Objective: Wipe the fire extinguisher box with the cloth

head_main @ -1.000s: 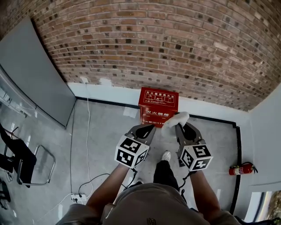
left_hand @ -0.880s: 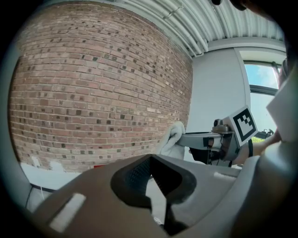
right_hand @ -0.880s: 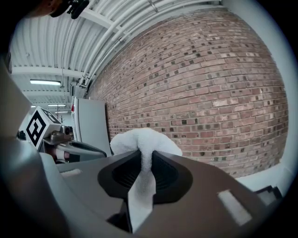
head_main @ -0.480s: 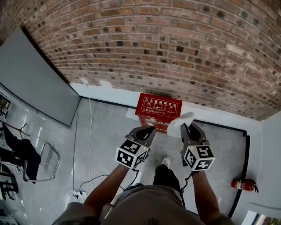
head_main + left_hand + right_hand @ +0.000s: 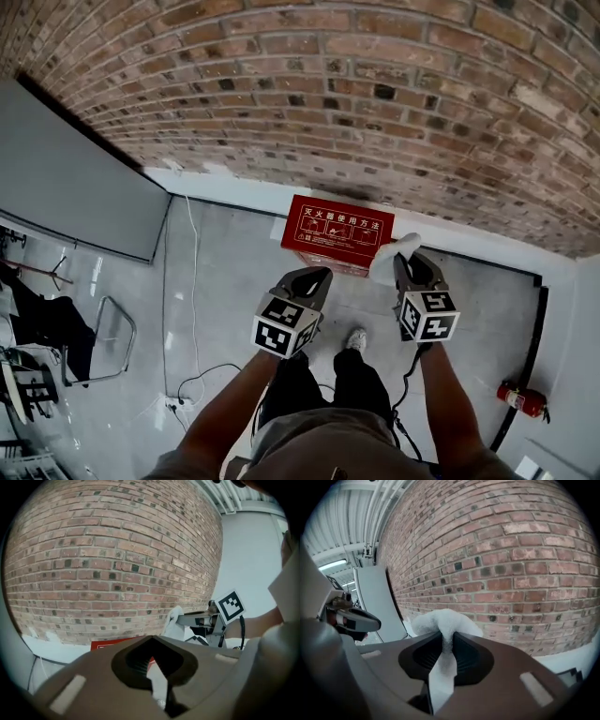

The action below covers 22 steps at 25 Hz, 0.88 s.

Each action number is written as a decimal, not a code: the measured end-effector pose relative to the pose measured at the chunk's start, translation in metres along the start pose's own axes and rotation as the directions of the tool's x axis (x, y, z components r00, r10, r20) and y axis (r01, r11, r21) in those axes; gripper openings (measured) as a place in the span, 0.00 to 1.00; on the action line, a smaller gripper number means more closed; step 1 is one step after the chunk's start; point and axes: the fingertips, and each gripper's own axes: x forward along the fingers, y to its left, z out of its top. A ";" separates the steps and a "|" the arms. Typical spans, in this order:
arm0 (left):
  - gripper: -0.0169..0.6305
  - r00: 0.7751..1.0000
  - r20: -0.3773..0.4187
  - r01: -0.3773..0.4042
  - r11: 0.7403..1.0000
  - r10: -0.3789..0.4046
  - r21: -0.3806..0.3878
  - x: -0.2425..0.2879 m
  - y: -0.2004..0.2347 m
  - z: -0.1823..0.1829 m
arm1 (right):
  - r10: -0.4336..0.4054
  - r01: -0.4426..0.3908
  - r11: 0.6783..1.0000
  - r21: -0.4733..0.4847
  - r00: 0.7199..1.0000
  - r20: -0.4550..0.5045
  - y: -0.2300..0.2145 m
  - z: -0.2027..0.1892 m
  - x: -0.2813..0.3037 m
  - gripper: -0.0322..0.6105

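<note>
Nearest, at the bottom of the head view, the person's two arms reach forward over the gray floor [image 5: 225, 272], with one gripper in each hand. The left gripper [image 5: 322, 273] is low in the middle of the picture. Its jaws are closed tip to tip and it holds nothing. The right gripper [image 5: 405, 259] is just to the right of it, and its jaws are pinched on the white cloth [image 5: 389, 258]. In the right gripper view the cloth runs up between the jaws and puffs out past the tips like a little ball. The cloth looks soft, light and floppy, so it should bend to fit any flat side or corner. It could also slip out if the pinch gets loose. The puffy part past the tips looks like the best part to rub with. A little farther on, in the middle of the head view, is the red fire extinguisher box [image 5: 337, 230]. It stands on the floor, right against the white strip at the foot of the brick wall [image 5: 328, 94]. The cloth is just beside the box's right corner, but I cannot tell if it touches. The box looks hard, stiff and smooth, and likely heavy enough to stay still when rubbed. The empty left gripper could press on its top edge if it wobbles.
</note>
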 end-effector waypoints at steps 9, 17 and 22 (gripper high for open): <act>0.03 0.995 -0.072 0.072 0.997 -0.074 -0.021 0.093 0.059 -0.042 | -0.092 0.087 0.995 -0.040 0.984 -0.154 -0.055 -0.058 0.110 0.20; 0.03 0.980 -0.151 0.125 0.992 -0.127 -0.020 0.158 0.110 -0.092 | -0.204 0.184 0.978 -0.099 0.945 -0.255 -0.101 -0.114 0.207 0.20; 0.03 0.973 -0.181 0.140 0.989 -0.146 -0.048 0.172 0.135 -0.107 | -0.190 0.157 0.980 -0.124 0.922 -0.336 -0.099 -0.129 0.246 0.20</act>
